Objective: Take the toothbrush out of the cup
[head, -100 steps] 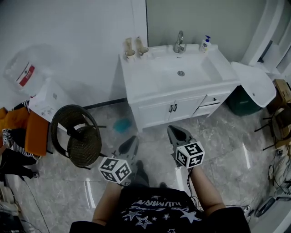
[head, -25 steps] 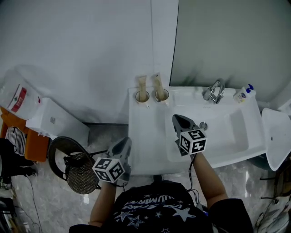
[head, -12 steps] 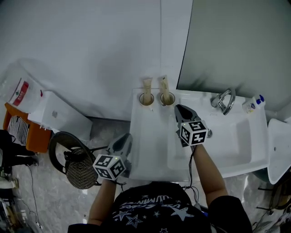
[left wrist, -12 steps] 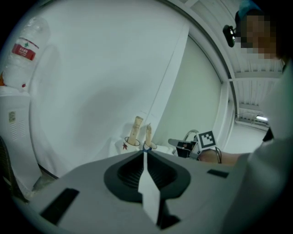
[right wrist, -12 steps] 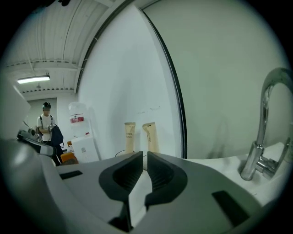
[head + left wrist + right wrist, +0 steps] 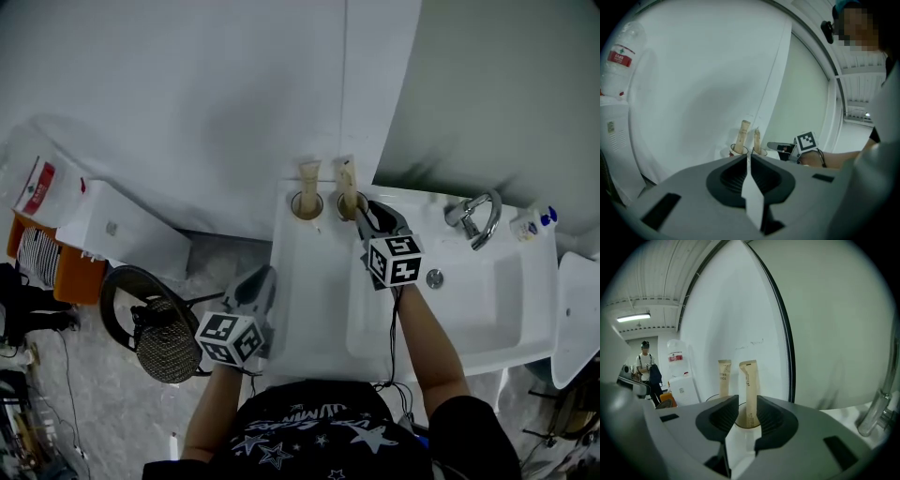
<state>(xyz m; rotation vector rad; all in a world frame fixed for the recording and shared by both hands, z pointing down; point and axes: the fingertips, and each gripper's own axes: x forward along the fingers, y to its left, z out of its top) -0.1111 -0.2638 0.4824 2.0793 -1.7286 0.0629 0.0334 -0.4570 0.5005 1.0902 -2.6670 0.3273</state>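
Note:
Two white cups stand at the back left corner of the sink counter [image 6: 309, 281], each with a paper-wrapped toothbrush upright in it. My right gripper [image 6: 368, 212] is just short of the right cup [image 6: 348, 206]. Its jaws have just been opening and stand apart, touching nothing. In the right gripper view [image 6: 747, 402], the right toothbrush [image 6: 750, 380] lines up with the gap, a little beyond the tips; the left toothbrush [image 6: 724, 378] stands beside it. My left gripper [image 6: 262, 276] hangs shut and empty at the counter's left edge, pointing toward the cups [image 6: 737, 151].
A chrome faucet [image 6: 474, 217] and a soap bottle [image 6: 531, 226] stand behind the basin [image 6: 469, 300]. A mirror rises right behind the cups. On the floor to the left are a round fan [image 6: 165, 349], a white box [image 6: 122, 230] and a water jug [image 6: 42, 183]. A person [image 6: 645, 363] stands far left.
My right gripper has moved forward across the counter up to the right cup, and its jaws have parted. The left gripper has come forward along the counter's left edge, still shut.

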